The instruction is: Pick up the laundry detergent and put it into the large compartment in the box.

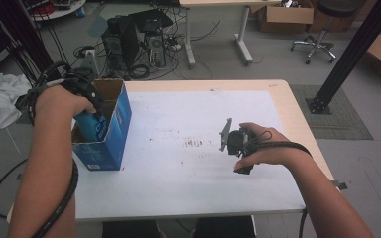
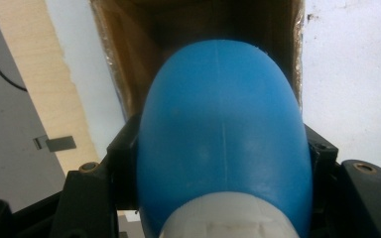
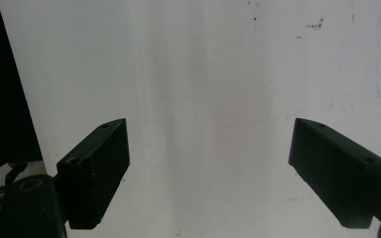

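White tabletop [image 1: 188,168]: left gripper [image 1: 90,110] grasps blue bottle [image 2: 223,134], base hidden in box [image 1: 115,130]; right gripper [image 3: 209,168] released.

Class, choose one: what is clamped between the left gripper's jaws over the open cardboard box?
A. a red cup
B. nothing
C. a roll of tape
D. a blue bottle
D: the left gripper has both black jaws pressed on the sides of a blue bottle, which hangs over the box.
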Demonstrator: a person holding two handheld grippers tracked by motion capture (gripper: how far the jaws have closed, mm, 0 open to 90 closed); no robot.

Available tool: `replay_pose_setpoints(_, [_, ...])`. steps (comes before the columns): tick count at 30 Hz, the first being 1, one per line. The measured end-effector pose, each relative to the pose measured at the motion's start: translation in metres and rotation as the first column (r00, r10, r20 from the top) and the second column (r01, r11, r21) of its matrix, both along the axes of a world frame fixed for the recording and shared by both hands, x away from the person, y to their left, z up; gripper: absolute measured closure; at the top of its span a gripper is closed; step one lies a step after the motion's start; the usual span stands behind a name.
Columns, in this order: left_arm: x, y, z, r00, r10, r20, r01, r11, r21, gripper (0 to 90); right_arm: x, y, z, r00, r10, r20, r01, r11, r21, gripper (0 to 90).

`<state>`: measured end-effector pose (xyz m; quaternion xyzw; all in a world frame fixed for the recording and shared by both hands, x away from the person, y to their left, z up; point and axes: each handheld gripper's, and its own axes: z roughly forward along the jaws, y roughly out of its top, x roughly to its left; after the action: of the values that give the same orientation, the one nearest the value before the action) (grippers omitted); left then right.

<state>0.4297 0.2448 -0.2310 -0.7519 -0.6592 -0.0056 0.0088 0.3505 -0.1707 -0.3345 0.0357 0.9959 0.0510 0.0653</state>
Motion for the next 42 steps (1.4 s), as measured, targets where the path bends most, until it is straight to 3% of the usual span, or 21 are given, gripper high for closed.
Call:
replay_pose_setpoints(25, [0.006,-0.003,-0.053,0.9998,-0.009,-0.018,0.009,0.9997,0.021,38.4,-0.001,-0.004,-0.002,0.9999,-0.01,-0.002,0.01,1.0,0.002,16.1])
replay_pose_setpoints(42, [0.004,0.003,-0.057,1.0,0.0,-0.009,0.0,1.0,0.003,38.3,-0.003,0.001,-0.001,1.0,0.002,0.001,-0.003,1.0,0.003,16.1])
